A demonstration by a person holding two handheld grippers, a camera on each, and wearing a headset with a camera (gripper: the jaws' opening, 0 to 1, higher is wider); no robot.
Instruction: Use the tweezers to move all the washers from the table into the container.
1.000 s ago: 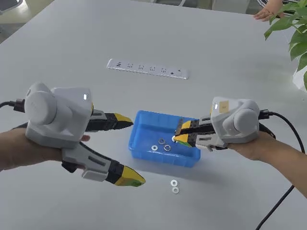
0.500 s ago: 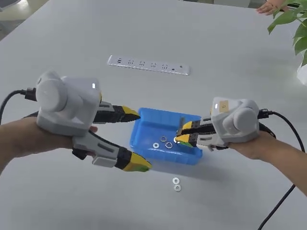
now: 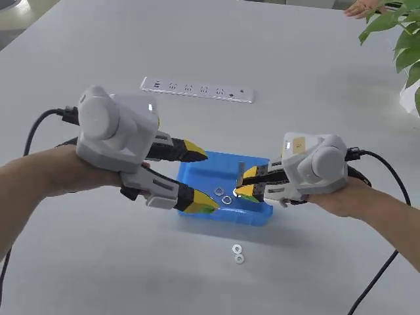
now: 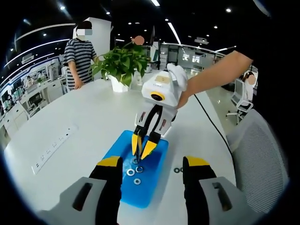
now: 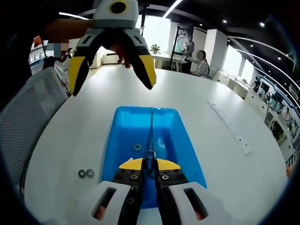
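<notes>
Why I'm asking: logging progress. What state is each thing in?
left gripper: open, empty.
right gripper: shut on tweezers, above the container.
container: upright, holds washers.
two loose washers: flat on the table, outside the container.

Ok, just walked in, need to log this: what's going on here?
A person holds two grippers over a blue container. The right gripper is shut on tweezers that point into it, where a few washers lie. The left gripper hovers open opposite. Two loose washers lie on the table in front.
</notes>
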